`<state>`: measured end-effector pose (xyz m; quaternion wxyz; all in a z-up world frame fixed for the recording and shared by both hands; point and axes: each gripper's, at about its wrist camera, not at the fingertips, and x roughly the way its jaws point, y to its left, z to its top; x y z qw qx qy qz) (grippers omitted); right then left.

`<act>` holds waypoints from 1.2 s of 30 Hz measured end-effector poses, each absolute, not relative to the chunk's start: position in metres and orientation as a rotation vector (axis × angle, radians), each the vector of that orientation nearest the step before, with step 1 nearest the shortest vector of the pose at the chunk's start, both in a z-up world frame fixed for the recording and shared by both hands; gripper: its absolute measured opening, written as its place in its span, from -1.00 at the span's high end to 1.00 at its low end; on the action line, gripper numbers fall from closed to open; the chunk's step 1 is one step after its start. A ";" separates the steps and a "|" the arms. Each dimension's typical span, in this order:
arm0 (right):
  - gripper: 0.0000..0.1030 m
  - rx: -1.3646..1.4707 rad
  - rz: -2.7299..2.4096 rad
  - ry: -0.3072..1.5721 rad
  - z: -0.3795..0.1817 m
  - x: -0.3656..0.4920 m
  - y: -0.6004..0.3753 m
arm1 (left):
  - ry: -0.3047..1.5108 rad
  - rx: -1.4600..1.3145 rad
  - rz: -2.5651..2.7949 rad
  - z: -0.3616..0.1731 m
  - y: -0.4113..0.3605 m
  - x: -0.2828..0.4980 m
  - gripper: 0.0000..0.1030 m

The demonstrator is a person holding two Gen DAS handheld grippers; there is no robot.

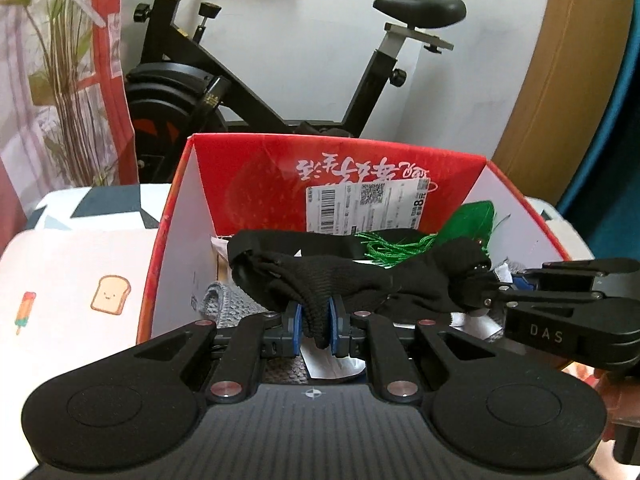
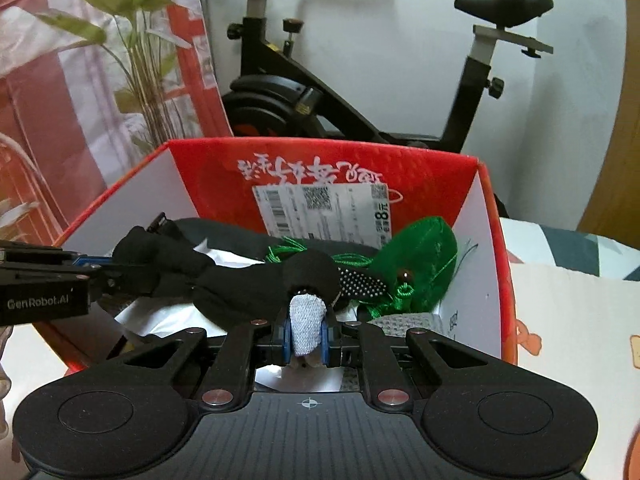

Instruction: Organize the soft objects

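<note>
A: Black knitted fabric glove (image 1: 352,280): location?
B: Stretched over the red cardboard box (image 1: 192,216). Left tongs (image 1: 315,322) clamp one end; right tongs (image 2: 306,334) clamp its grey fingertip.

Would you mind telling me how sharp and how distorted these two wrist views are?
Left wrist view: black glove and red box fairly sharp; wooden edge at right bows from fisheye. Right wrist view: slightly softer, box label smeared, bike frame mildly blurred, dark corners.
</note>
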<state>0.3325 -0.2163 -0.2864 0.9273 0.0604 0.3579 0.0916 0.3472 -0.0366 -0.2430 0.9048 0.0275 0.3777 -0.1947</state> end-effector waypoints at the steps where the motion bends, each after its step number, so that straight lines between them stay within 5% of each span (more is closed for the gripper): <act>1: 0.76 0.120 0.184 0.739 -0.287 0.333 -0.215 | 0.779 0.068 -0.394 -0.243 -0.038 0.348 0.64; 4: 0.74 0.128 0.177 0.761 -0.288 0.334 -0.214 | 0.785 0.065 -0.385 -0.243 -0.037 0.349 0.57; 12: 0.43 0.168 0.162 0.785 -0.282 0.330 -0.222 | 0.770 0.085 -0.372 -0.233 -0.032 0.335 -0.18; 14: 0.01 0.188 0.195 0.770 -0.274 0.325 -0.223 | 0.743 0.105 -0.357 -0.227 -0.032 0.329 -0.58; 22: -0.95 0.153 0.177 0.681 -0.235 0.301 -0.224 | 0.683 0.087 -0.320 -0.198 -0.021 0.310 -0.90; 36: -0.99 0.176 0.140 0.543 -0.160 0.239 -0.221 | 0.551 0.076 -0.207 -0.124 -0.002 0.245 -1.00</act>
